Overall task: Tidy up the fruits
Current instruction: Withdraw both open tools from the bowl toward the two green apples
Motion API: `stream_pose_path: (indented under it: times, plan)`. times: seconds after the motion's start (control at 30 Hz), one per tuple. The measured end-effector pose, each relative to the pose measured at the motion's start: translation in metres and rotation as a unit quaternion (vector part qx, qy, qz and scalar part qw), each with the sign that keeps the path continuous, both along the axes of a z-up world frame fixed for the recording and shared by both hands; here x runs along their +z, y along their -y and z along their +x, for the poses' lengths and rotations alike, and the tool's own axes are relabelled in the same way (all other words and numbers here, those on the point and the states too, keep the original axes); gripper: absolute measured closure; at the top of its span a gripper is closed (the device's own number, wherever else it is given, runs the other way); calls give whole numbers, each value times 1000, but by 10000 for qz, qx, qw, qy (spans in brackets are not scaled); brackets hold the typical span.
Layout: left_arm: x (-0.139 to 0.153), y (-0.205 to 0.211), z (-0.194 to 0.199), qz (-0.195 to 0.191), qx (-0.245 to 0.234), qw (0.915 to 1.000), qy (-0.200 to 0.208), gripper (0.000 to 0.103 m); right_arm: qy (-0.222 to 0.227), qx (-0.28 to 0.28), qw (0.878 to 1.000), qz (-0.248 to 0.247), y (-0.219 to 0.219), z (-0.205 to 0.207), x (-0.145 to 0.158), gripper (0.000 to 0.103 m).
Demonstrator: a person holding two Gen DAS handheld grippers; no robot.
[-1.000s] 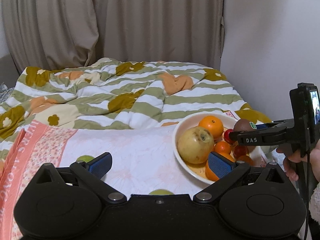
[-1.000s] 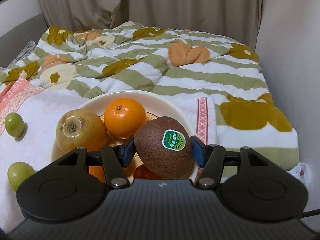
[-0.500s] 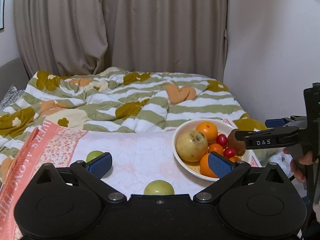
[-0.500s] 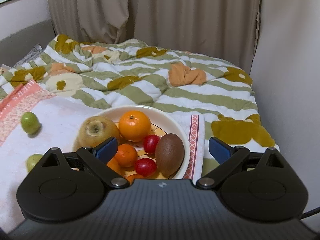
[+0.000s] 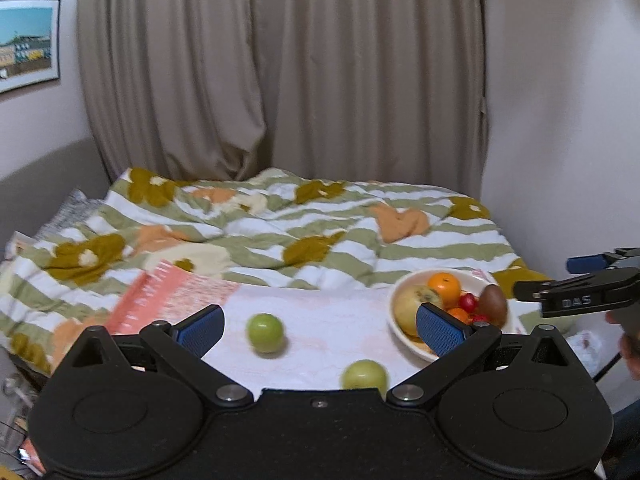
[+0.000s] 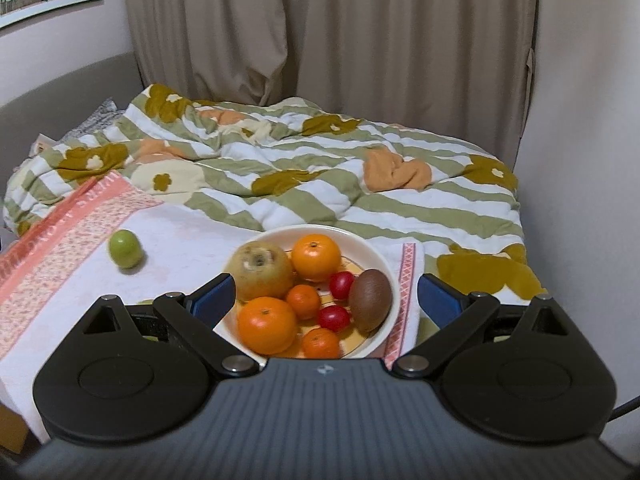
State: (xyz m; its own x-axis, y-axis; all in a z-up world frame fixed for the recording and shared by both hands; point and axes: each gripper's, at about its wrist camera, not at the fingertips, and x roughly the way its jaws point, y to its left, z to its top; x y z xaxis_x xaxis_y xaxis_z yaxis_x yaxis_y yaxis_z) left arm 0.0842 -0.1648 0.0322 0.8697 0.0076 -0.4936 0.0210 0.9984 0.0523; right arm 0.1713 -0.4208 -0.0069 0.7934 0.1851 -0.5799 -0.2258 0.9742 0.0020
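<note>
A white bowl sits on a white towel on the bed and holds a brown kiwi, a yellow-brown pear, several oranges and two red cherry tomatoes. My right gripper hangs open above and in front of the bowl, nothing between its fingers. In the left wrist view the bowl is at the right, and two green fruits lie loose on the towel: one mid-towel, one nearer me. My left gripper is open and empty above the towel. The right gripper's finger shows at the right edge.
A striped, flowered quilt covers the bed behind the towel. Curtains hang behind, a wall stands at the right, and a framed picture hangs at the left. A person's hand holds the right gripper.
The right gripper let go of the kiwi, which now lies in the bowl, and opened wide. Both grippers have drawn back and risen, so the bed looks farther away.
</note>
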Motion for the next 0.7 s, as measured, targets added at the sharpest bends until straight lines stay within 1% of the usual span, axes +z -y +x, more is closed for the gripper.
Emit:
stream_pose_path:
  times: [0.17,0.37,0.57,0.7]
  plan:
    - [6,-30,-7,240,141,9995,113,0,-94,-69,9999,44,-11,-14,5,0]
    - [4,-74,0,253,56,9995,159,0,-95,-337,9994,81,-36,-35,9,0]
    - [0,-112,15,232,-362,9991,60,0,-201,-824,9963,124,-72,-48,9,0]
    - [-9,-132,36,184,-645,9976,-170,0,-317,-1135,9930,125,-100,-54,3,0]
